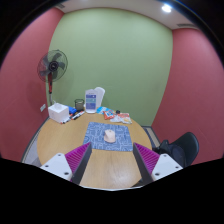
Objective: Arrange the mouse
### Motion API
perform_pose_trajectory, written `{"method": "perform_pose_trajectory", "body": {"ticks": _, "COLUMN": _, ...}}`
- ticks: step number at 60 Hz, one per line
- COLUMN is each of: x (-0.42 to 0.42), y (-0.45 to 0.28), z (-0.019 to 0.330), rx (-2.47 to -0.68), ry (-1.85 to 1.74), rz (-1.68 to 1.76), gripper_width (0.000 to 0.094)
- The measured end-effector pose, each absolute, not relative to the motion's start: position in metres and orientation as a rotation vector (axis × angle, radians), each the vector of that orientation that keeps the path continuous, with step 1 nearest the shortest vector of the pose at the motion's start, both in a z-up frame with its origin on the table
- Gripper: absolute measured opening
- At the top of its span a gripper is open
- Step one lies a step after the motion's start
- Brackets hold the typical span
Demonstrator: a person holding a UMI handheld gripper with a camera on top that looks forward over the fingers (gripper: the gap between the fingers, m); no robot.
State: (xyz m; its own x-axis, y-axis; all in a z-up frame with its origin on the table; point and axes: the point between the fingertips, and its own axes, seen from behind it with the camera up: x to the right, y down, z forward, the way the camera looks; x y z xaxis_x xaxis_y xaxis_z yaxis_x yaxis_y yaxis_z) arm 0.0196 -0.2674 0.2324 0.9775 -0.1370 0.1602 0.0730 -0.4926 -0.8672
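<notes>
Hanging wide open over the wooden table (60,140), the gripper (112,158) holds nothing. Just ahead of its fingers a pale mouse (111,134) rests on a patterned mat (108,140); beyond stands a fan (51,68).

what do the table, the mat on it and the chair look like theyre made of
Table: wood or wood laminate, judging by its pale tan, smooth, faintly shiny top.
Mat: probably fabric or soft rubber; it lies flat with a matte blue-white print.
Chair: black, dull surface, perhaps mesh or fabric; too small to tell.
The gripper hangs open above the table.
</notes>
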Motion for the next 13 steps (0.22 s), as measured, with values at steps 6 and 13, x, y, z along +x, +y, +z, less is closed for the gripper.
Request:
{"method": "perform_pose_trajectory", "body": {"ticks": 6, "x": 0.022, "y": -0.273, "z": 0.241, "rx": -2.053, "ry": 0.037, "rz": -0.275, "gripper_width": 0.0843}}
{"method": "perform_pose_trajectory", "body": {"ticks": 13, "x": 0.02, "y": -0.273, "z": 0.245, "rx": -2.049, "ry": 0.03, "rz": -0.266, "gripper_width": 0.084}}
